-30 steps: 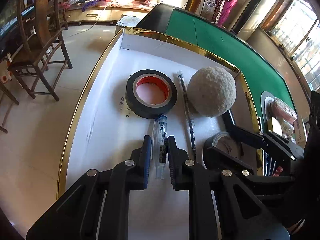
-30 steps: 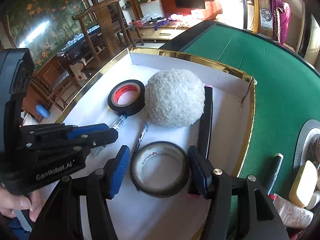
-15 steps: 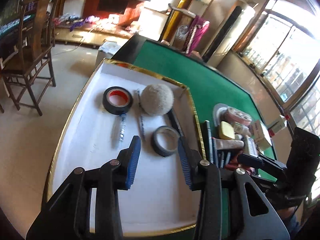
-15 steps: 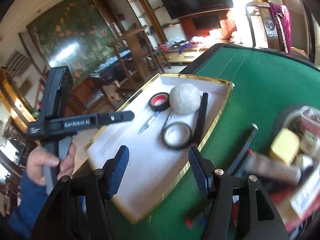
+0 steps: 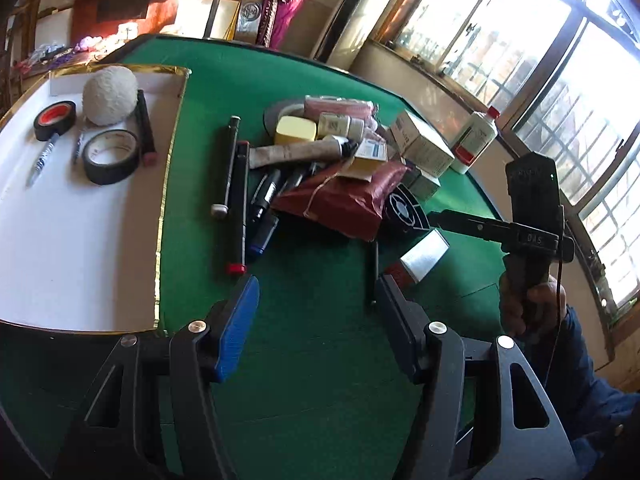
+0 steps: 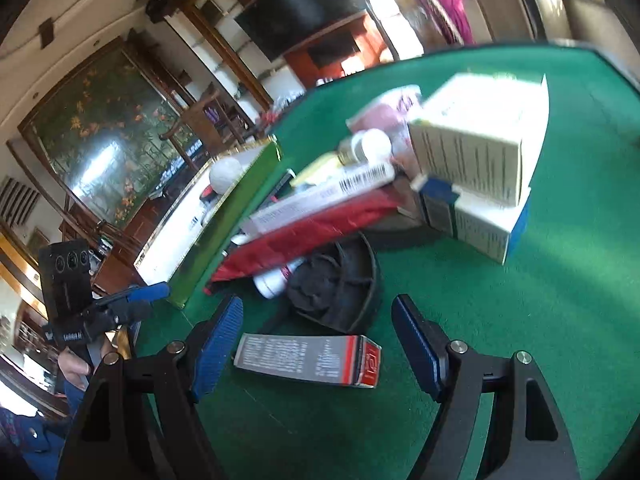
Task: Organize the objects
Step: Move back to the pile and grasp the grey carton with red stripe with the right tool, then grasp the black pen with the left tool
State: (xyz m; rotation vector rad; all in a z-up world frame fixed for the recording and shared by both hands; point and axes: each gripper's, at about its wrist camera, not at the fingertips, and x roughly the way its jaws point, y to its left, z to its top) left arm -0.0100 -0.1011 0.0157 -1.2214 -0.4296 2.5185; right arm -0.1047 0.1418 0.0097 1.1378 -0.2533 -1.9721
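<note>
From the left wrist, the left gripper (image 5: 316, 316) has let the pen (image 5: 42, 160) go; its jaws have just been opening and hang wide and empty over the green table (image 5: 312, 380). The pen now lies in the tray (image 5: 80, 260) beside both tapes, so that drop is done.

From the right wrist, the right gripper (image 6: 316, 340) has swung from the tray to the pile, jaws just widened, empty, with a small box (image 6: 308, 360) lying between them, likely next.

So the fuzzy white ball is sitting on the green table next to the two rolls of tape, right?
Not quite. The fuzzy white ball is next to the two rolls of tape, but all three sit in the white tray, not on the green table. The left wrist view shows it.
</note>
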